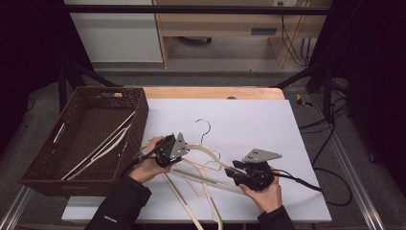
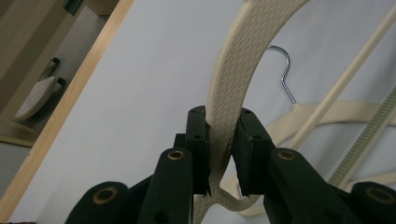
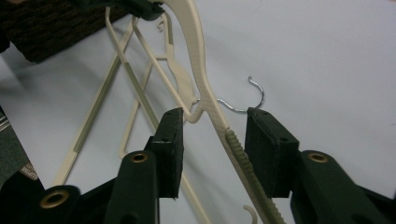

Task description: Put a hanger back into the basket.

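Observation:
A cream plastic hanger (image 1: 203, 152) with a metal hook (image 1: 205, 127) is lifted off the white board between my two grippers. My left gripper (image 1: 184, 152) is shut on one arm of this hanger (image 2: 233, 70), and both pads press the ribbed plastic in the left gripper view (image 2: 223, 126). My right gripper (image 1: 231, 172) is at the other arm. In the right gripper view the jaws (image 3: 215, 126) stand apart, and the hanger's arm (image 3: 205, 88) runs between them without touching either pad. Further cream hangers (image 1: 201, 191) lie crossed on the board beneath.
A dark wicker basket (image 1: 48, 184) stands at the left with cream hangers (image 1: 103, 146) inside. The white board (image 1: 268, 124) covers a wooden table (image 1: 215, 92). Cables trail off the right side of the table (image 1: 330, 187).

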Tool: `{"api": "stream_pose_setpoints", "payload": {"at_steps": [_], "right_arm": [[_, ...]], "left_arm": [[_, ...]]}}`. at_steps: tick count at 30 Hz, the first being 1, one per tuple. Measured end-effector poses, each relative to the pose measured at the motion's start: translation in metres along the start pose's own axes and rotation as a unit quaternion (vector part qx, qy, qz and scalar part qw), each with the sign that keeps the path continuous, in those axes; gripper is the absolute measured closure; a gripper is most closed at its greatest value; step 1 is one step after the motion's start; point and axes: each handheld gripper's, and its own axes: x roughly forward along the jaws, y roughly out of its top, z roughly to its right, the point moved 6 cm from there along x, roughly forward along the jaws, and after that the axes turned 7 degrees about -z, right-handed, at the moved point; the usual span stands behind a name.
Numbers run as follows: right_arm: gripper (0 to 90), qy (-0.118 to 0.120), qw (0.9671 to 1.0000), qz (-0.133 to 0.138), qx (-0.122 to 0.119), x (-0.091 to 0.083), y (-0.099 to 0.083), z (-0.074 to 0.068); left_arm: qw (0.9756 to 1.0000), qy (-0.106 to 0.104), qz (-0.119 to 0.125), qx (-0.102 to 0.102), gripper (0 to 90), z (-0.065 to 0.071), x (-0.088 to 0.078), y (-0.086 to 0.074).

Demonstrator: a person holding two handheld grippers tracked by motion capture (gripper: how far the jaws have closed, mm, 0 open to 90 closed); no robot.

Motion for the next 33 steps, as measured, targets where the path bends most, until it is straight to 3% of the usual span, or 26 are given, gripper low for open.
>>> {"api": "stream_pose_setpoints", "payload": {"at_steps": [7, 12, 13, 19, 21, 22, 23, 24, 25, 27, 29, 31, 33], "right_arm": [[45.1, -0.011, 0.9994, 0.033, -0.004, -0.014, 0.005, 0.006], [34.1, -0.016, 0.9987, 0.046, -0.01, -0.017, 0.008, 0.008], [29.1, -0.015, 0.9987, 0.047, -0.009, -0.016, 0.008, 0.007], [24.4, -0.012, 0.9985, 0.052, -0.013, -0.019, 0.008, 0.008], [23.9, -0.018, 0.9984, 0.054, -0.01, -0.021, 0.008, 0.009], [23.8, -0.017, 0.9983, 0.054, -0.013, -0.022, 0.008, 0.009], [23.8, -0.017, 0.9983, 0.054, -0.012, -0.023, 0.008, 0.009], [23.8, -0.017, 0.9983, 0.054, -0.012, -0.023, 0.008, 0.009], [23.7, -0.02, 0.9982, 0.056, -0.012, -0.024, 0.008, 0.01], [23.0, -0.023, 0.9981, 0.055, -0.013, -0.024, 0.008, 0.011], [21.9, -0.025, 0.9982, 0.054, -0.011, -0.024, 0.008, 0.011], [20.8, -0.028, 0.998, 0.055, -0.012, -0.024, 0.007, 0.011], [20.0, -0.025, 0.9981, 0.055, -0.013, -0.024, 0.007, 0.011]], "left_arm": [[0.9999, -0.002, -0.011, -0.005, 77.3, 0.003, -0.005, 0.001], [0.9994, -0.006, -0.004, -0.032, 77.9, 0.0, -0.01, 0.002], [0.9987, -0.013, 0.006, -0.049, 78.5, 0.001, -0.012, 0.003], [0.9981, -0.021, 0.008, -0.057, 82.7, 0.003, -0.022, 0.005], [0.9965, -0.03, 0.017, -0.077, 86.8, 0.006, -0.027, 0.007], [0.9972, -0.014, 0.009, -0.073, 86.4, 0.004, -0.029, 0.006], [0.9972, -0.014, 0.009, -0.073, 86.5, 0.004, -0.029, 0.006], [0.9966, -0.012, 0.011, -0.08, 86.5, 0.004, -0.031, 0.006], [0.9939, -0.043, 0.023, -0.099, 86.8, 0.004, -0.035, 0.006], [0.9934, -0.04, 0.027, -0.104, 86.9, 0.004, -0.039, 0.007], [0.9935, -0.022, 0.029, -0.108, 86.9, 0.002, -0.046, 0.008], [0.9909, -0.032, 0.042, -0.124, 86.9, 0.0, -0.053, 0.011], [0.9905, -0.03, 0.048, -0.126, 86.9, -0.002, -0.06, 0.013]]}}
